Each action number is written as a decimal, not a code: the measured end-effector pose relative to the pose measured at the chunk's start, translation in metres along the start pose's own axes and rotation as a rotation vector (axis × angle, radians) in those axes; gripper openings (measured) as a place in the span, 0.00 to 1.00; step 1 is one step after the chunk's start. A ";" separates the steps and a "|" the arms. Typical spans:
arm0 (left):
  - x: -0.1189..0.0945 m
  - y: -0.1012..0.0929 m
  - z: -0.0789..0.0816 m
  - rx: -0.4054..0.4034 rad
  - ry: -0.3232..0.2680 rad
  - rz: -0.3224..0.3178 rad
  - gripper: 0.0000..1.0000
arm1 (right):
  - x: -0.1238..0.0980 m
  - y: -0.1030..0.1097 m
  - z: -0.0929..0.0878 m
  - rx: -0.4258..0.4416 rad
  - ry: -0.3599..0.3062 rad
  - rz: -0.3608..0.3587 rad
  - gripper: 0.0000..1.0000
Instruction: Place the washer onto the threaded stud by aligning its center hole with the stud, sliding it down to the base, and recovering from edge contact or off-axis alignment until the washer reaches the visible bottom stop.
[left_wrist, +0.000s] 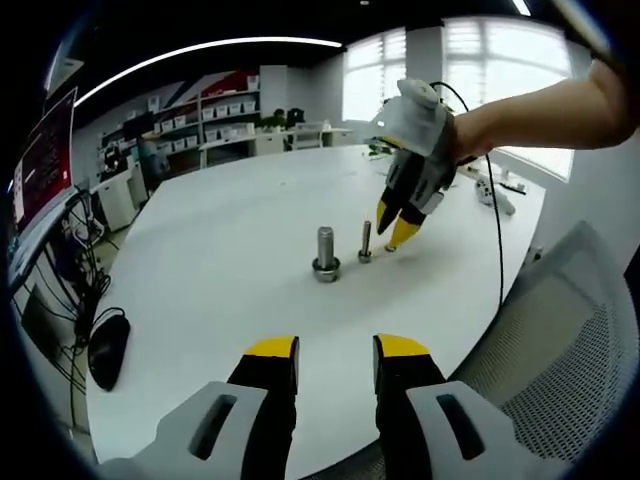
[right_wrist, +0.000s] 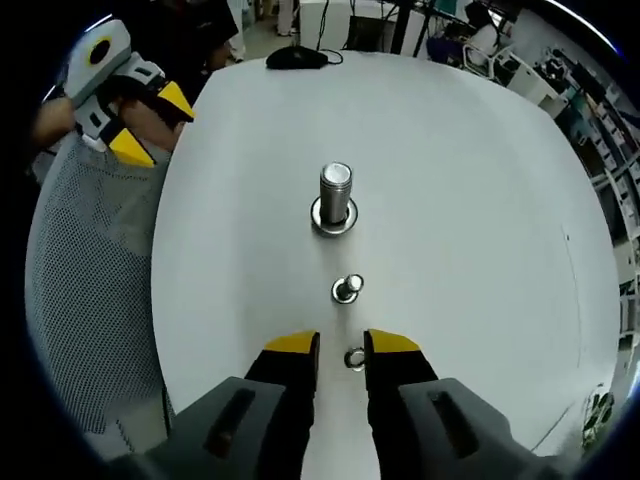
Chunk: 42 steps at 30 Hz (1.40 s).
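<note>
My left gripper (left_wrist: 335, 362) hangs back over the near edge of the white table (left_wrist: 220, 260), jaws parted and empty, well apart from the work. In the right gripper view it shows at the far left, off the table's edge above the mesh chair (right_wrist: 90, 290).

What worries me most is the pick itself. The washer (right_wrist: 354, 358) lies flat on the table between the yellow tips of my right gripper (right_wrist: 341, 352), and a thin flat ring gives the tips very little to bite. If I close too high I judge they will skate over it or flick it away across the smooth top. If I catch it by one edge only, it may tilt in the grip and then meet the stud off-axis, snagging on the threads instead of dropping.

A second risk: two upright pieces stand ahead, the small threaded stud (right_wrist: 347, 288) just beyond the washer and the large bolt (right_wrist: 335, 200) further toward the middle of the table, already wearing a ring at its base. I cannot tell for certain which one the hole fits; the small one looks likelier.

My right gripper's jaws stand a little apart, straddling the washer, not yet clamped on it as far as I can see. In the left gripper view that gripper (left_wrist: 396, 228) points down just right of the stud (left_wrist: 365, 243).
</note>
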<state>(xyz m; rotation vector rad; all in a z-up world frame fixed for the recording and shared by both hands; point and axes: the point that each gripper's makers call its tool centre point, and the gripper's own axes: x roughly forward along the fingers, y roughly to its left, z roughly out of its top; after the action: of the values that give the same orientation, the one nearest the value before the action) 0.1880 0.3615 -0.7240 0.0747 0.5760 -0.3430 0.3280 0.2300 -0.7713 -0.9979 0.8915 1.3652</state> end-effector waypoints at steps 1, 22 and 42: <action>0.000 0.000 0.000 0.000 -0.002 -0.001 0.28 | 0.000 0.001 -0.003 0.008 0.006 0.009 0.22; -0.002 0.002 -0.001 0.001 0.002 0.015 0.27 | 0.022 -0.015 -0.027 -0.050 0.139 0.040 0.21; -0.001 0.004 0.000 0.000 0.000 0.024 0.27 | 0.023 -0.016 -0.025 -0.083 0.183 0.049 0.14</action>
<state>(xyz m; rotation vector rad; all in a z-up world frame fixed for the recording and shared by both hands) 0.1883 0.3657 -0.7237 0.0811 0.5747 -0.3197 0.3459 0.2150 -0.8004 -1.1858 1.0077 1.3773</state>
